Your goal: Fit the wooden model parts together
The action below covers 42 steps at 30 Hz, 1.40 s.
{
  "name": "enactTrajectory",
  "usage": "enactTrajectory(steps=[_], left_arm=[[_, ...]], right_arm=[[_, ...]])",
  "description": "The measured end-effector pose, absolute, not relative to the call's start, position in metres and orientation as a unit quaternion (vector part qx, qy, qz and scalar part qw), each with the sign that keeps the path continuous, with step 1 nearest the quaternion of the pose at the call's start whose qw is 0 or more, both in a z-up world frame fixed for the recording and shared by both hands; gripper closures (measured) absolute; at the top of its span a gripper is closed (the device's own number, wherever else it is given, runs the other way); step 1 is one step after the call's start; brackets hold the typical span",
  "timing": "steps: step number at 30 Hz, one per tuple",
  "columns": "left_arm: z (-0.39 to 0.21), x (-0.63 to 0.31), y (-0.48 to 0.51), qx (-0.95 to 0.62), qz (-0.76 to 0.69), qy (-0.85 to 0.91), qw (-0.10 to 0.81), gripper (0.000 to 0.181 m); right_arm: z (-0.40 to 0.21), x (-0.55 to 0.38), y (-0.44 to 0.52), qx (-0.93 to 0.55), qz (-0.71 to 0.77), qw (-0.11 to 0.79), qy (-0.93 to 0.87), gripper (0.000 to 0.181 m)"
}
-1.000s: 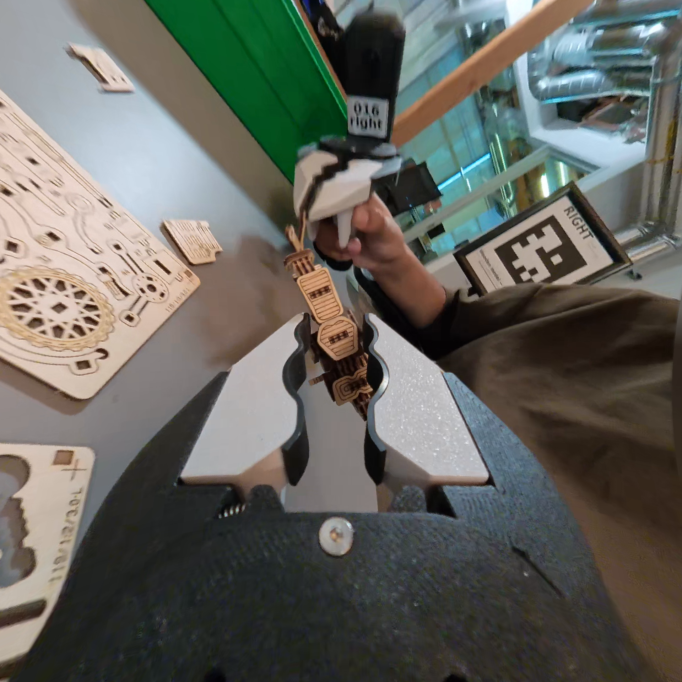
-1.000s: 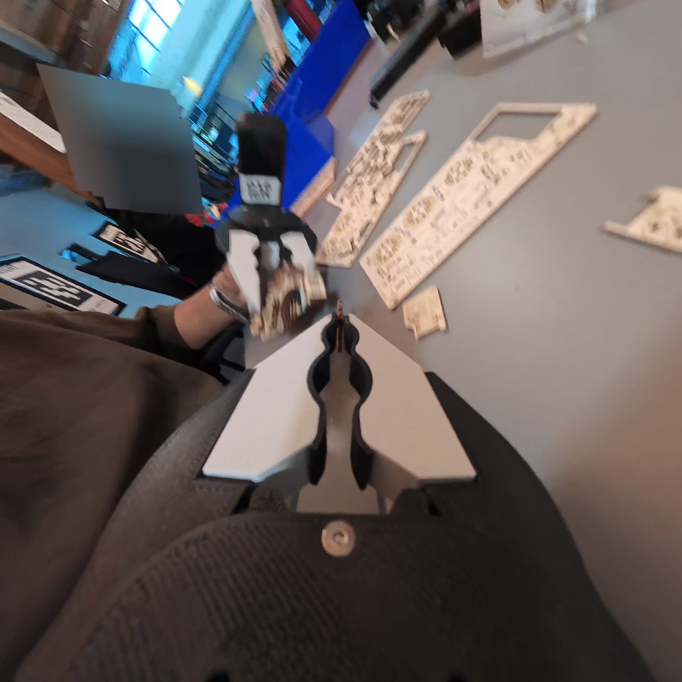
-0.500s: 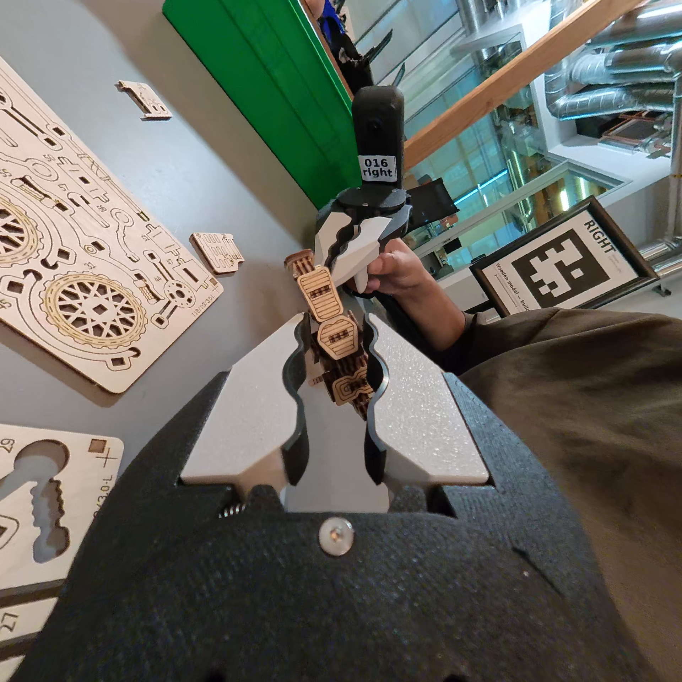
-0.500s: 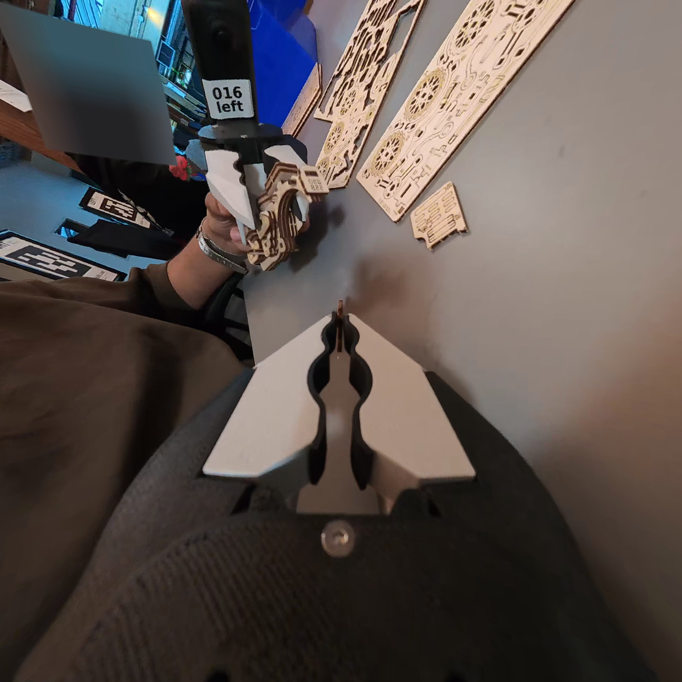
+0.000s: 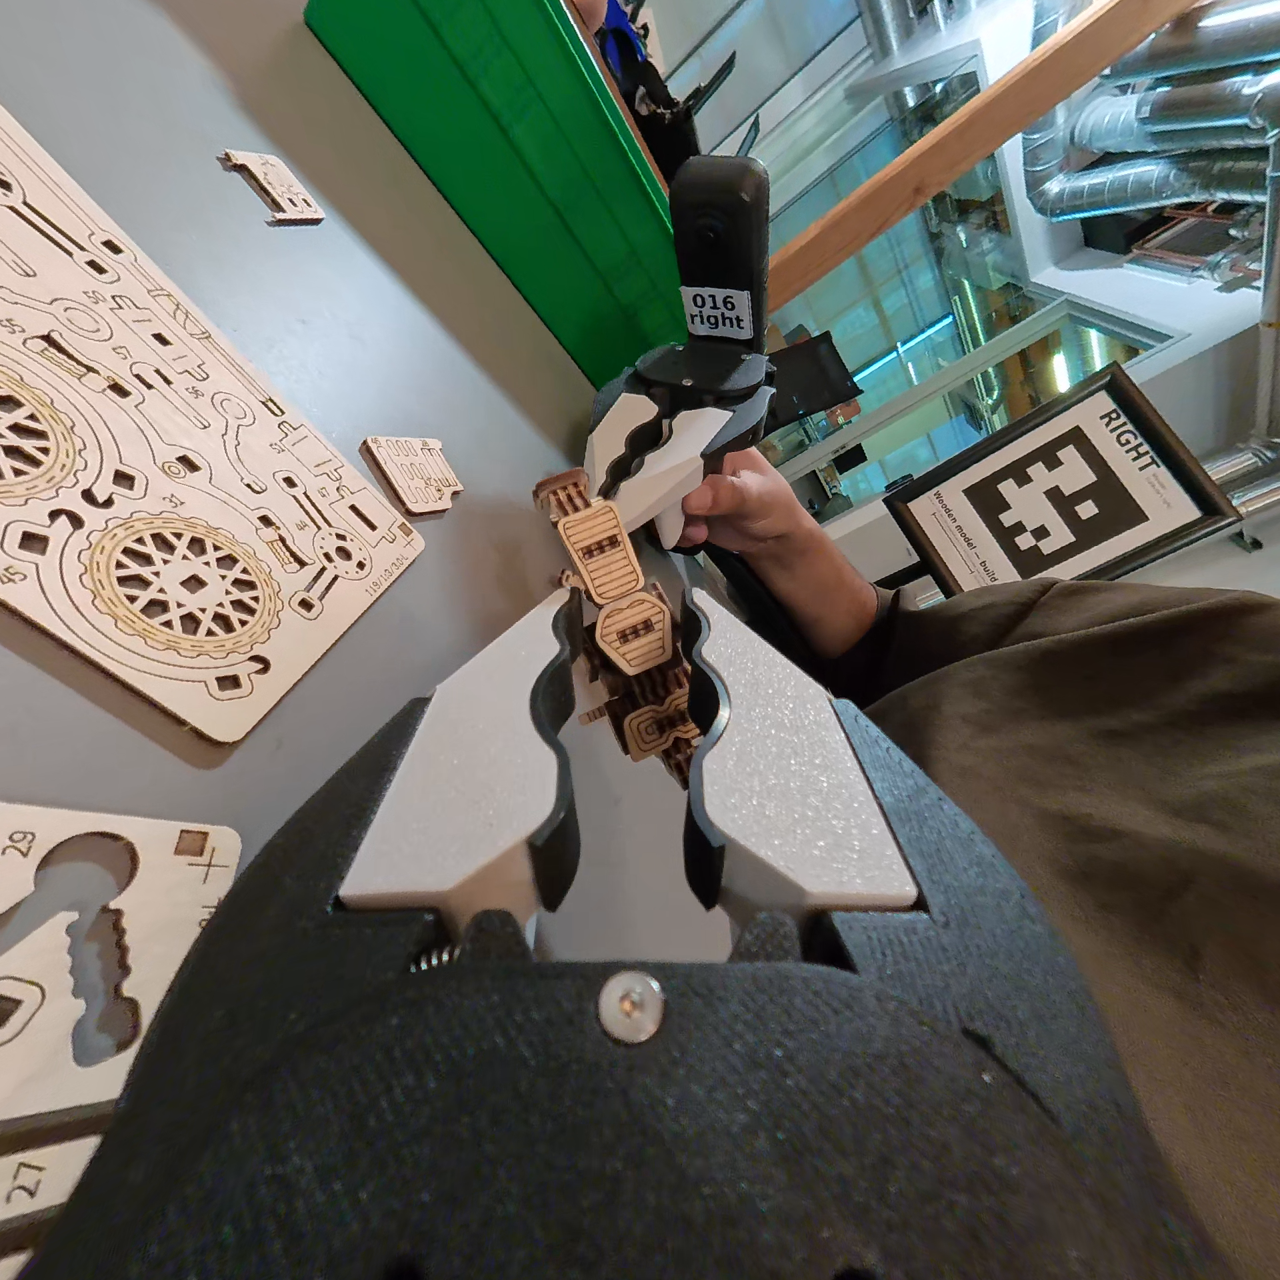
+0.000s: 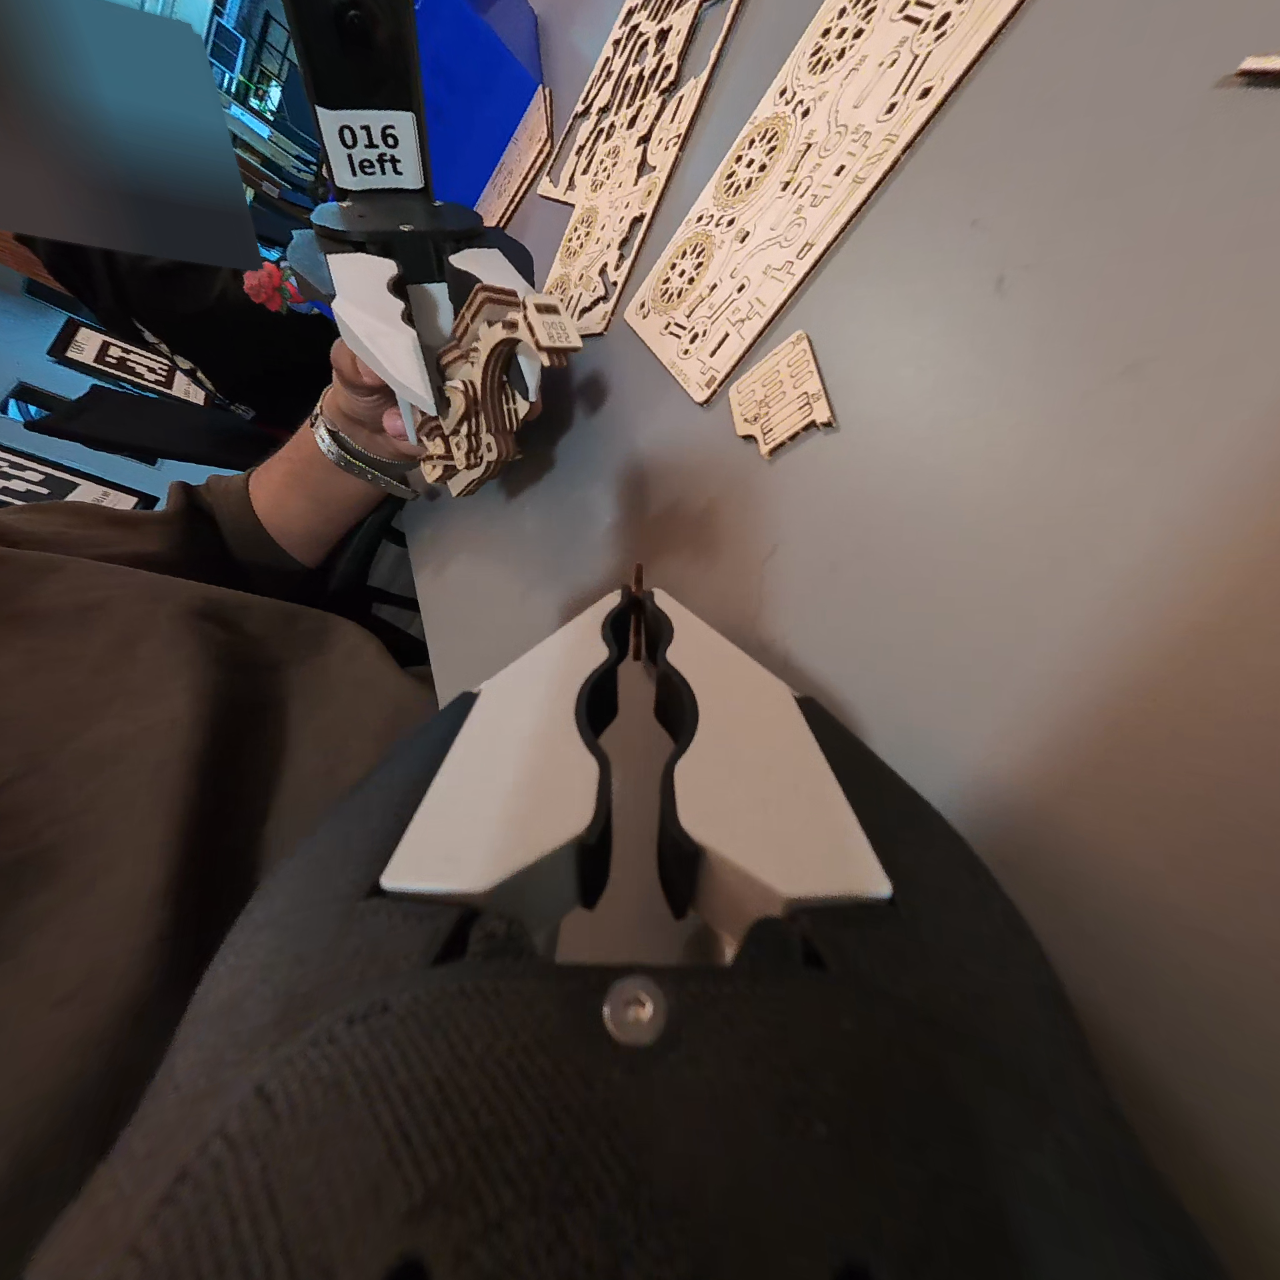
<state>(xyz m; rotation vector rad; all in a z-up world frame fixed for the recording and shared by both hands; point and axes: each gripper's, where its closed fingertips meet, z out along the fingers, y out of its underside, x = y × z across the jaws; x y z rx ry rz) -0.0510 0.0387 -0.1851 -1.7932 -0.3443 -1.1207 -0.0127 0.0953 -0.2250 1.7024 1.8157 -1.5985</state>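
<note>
My left gripper [image 5: 630, 602] is shut on a layered wooden model [image 5: 627, 637] that sticks up past its fingertips. It also shows in the right wrist view [image 6: 474, 412], holding the model [image 6: 478, 388] above the grey table's near edge. My right gripper [image 6: 638, 596] is shut on a thin wooden piece [image 6: 636, 609], seen edge on. In the left wrist view the right gripper [image 5: 616, 495] appears right beside the model's upper end. The right wrist view shows a gap between the piece and the model.
Laser-cut wooden part sheets [image 5: 138, 443] [image 6: 796, 208] lie on the grey table [image 6: 970, 554]. Small loose pieces [image 5: 412, 474] [image 5: 273, 187] [image 6: 783, 395] lie nearby. A sheet with cut-outs [image 5: 104, 900] is at lower left. A green panel [image 5: 512, 159] stands behind, and my olive sleeves fill the near side. The left gripper's tips are roughly 9 centimetres from the right gripper's.
Both views have steadied and turned. In the right wrist view the left gripper with the model now sits farther up and left of my right fingertips. Both grips are unchanged.
</note>
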Motion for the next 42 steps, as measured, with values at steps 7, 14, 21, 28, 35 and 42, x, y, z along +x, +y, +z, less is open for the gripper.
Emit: enactTrajectory(steps=[7,14,21,28,35,42], left_arm=[[-0.185,-0.055,0.04,-0.733,-0.454,-0.149,0.485,0.157],[-0.184,-0.064,0.043,-0.726,-0.435,-0.178,0.502,0.157],[-0.164,-0.09,0.044,-0.661,-0.396,-0.27,0.577,0.157],[-0.154,-0.101,0.037,-0.608,-0.374,-0.344,0.61,0.158],[-0.148,-0.083,0.038,-0.559,-0.441,-0.374,0.593,0.157],[-0.15,-0.08,0.037,-0.535,-0.458,-0.399,0.588,0.157]], right_arm=[[-0.225,-0.016,0.099,0.576,-0.535,0.075,0.614,0.17],[-0.186,-0.031,0.11,0.533,-0.578,-0.046,0.616,0.153],[-0.146,-0.039,0.074,0.343,-0.442,-0.387,0.733,0.15],[-0.149,-0.042,0.014,0.207,-0.334,-0.501,0.771,0.146],[-0.16,-0.053,0.022,0.155,-0.203,-0.567,0.783,0.129],[-0.154,-0.05,0.01,0.066,-0.124,-0.63,0.764,0.13]])
